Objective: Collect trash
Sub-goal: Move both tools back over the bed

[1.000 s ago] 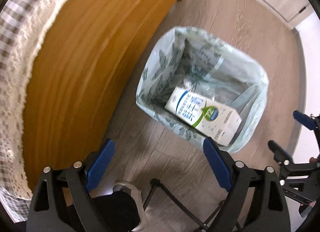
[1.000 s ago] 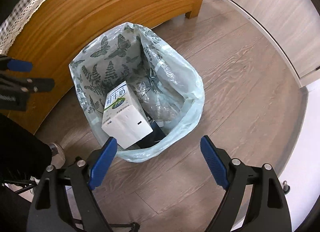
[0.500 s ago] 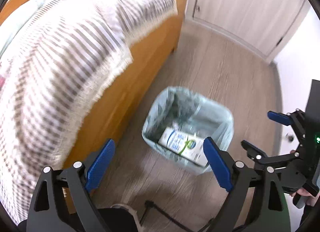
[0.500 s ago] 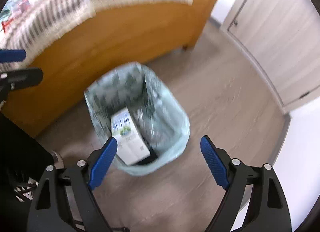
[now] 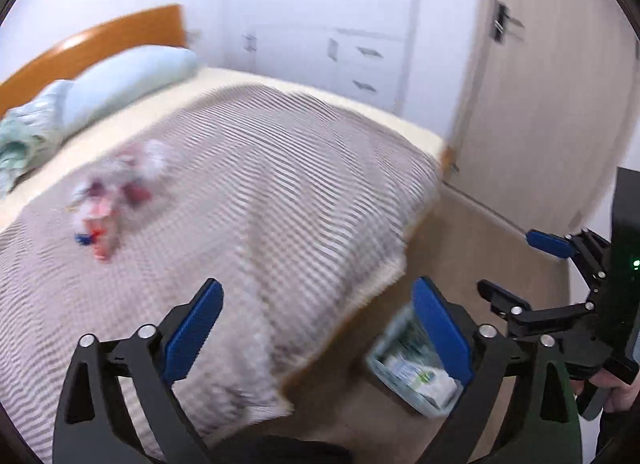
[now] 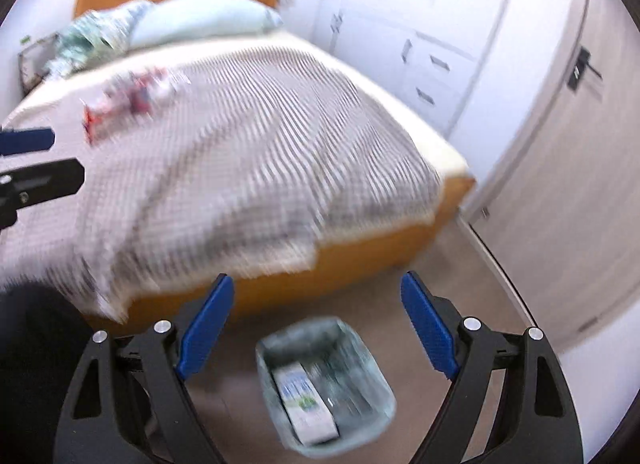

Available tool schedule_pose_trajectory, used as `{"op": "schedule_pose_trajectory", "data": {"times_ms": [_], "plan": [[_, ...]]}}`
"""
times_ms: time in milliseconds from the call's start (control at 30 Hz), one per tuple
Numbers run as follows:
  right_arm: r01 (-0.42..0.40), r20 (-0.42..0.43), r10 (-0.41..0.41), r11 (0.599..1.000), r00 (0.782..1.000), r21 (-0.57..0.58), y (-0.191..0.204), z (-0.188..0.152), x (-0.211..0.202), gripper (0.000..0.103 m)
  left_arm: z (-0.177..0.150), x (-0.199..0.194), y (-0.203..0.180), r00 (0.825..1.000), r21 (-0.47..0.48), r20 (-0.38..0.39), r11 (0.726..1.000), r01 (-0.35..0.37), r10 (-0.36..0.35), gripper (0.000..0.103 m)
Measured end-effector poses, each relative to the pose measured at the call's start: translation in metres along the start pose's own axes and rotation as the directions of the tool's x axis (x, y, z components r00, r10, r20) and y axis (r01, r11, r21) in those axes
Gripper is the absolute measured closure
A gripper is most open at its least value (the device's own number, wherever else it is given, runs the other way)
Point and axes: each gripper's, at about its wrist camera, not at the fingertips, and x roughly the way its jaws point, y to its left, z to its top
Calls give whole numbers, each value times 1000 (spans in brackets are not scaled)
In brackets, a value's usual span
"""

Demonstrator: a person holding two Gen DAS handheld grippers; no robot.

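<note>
A bin lined with a pale green leaf-print bag stands on the wood floor at the foot of the bed, and a white milk carton lies in it. In the left wrist view the bin and carton sit low right, partly behind a finger. A blurred heap of red and white wrappers lies on the striped bedspread. My left gripper is high over the bed's corner, its jaws opening with nothing between them. My right gripper hangs open and empty above the bin.
The bed has an orange wooden frame, a light blue pillow and a crumpled green cloth at its head. White wardrobes with drawers and a beige door line the far side. A strip of floor runs between bed and door.
Both grippers have risen away from the bin and tilted upward. The bin has shrunk to the bottom of each view, and the bed top with the wrappers has come into sight.
</note>
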Motion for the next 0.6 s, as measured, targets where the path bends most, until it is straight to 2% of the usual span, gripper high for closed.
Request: {"op": "schedule_pose_trajectory", "data": {"times_ms": [200, 333, 400, 467, 600], "plan": [[-84, 148, 86, 996, 985, -14, 60, 51, -15, 21, 5, -44, 83, 983, -89, 104, 986, -143, 152, 7], [-154, 198, 162, 986, 967, -57, 104, 75, -11, 21, -1, -56, 132, 970, -155, 119, 968, -195, 214, 7], [-177, 204, 189, 981, 960, -76, 124, 87, -3, 18, -5, -55, 161, 963, -193, 113, 956, -222, 246, 7], [-202, 203, 218, 975, 955, -97, 141, 97, 4, 18, -7, -50, 182, 962, -218, 106, 949, -225, 253, 7], [-242, 203, 264, 962, 943, -126, 172, 119, 18, 18, -14, -30, 233, 971, -280, 65, 938, -204, 230, 7]]}}
